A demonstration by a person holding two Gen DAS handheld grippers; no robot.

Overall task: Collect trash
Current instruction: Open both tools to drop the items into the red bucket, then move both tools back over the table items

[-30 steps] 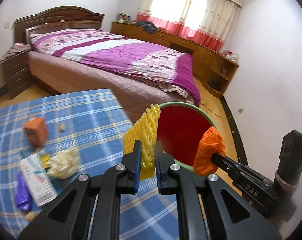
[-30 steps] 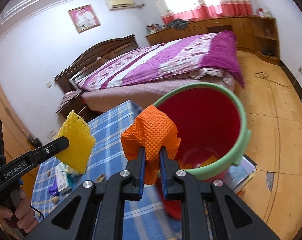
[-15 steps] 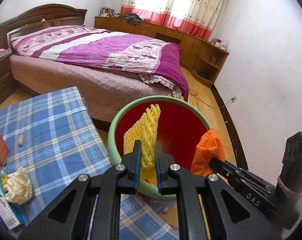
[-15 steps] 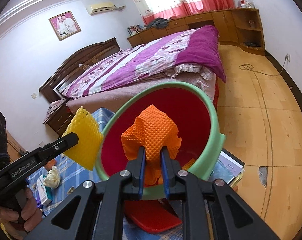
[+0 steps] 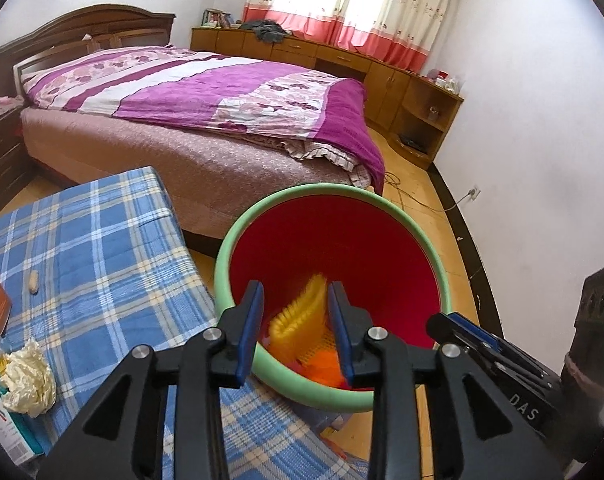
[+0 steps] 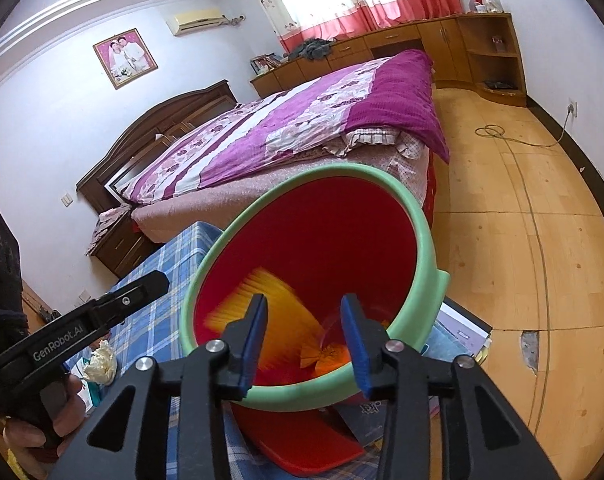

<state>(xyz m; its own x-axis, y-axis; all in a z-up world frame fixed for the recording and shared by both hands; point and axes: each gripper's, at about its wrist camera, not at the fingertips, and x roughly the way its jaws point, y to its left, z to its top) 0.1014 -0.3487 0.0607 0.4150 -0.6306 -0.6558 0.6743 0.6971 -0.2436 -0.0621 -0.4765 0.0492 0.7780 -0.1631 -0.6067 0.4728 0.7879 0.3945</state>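
Remaining trash: crumpled paper wad (image 5: 28, 378) on the checked surface (image 5: 102, 240), left of the bin (image 5: 442, 276).
Nearer: left hand-held gripper (image 5: 296, 320).
Jaws: both, right hand-held gripper (image 6: 304, 330) included, just opened, empty; yellow foam net (image 5: 302, 320) falling into the bin.

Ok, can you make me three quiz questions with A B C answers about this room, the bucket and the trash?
1. Where is the yellow foam net?
A. On the bed
B. Inside the red bucket
C. On the floor

2. What colour is the bucket's rim?
A. Green
B. Blue
C. Black

3. How are the left gripper and the right gripper?
A. Both squeezing nets
B. One open, one shut
C. Both open, holding nothing

Answers:
1 B, the net shows blurred inside the bucket, past the rim.
2 A, a pale green ring tops the red wall.
3 C, both jaws have just been opening and nothing is pressed between them.
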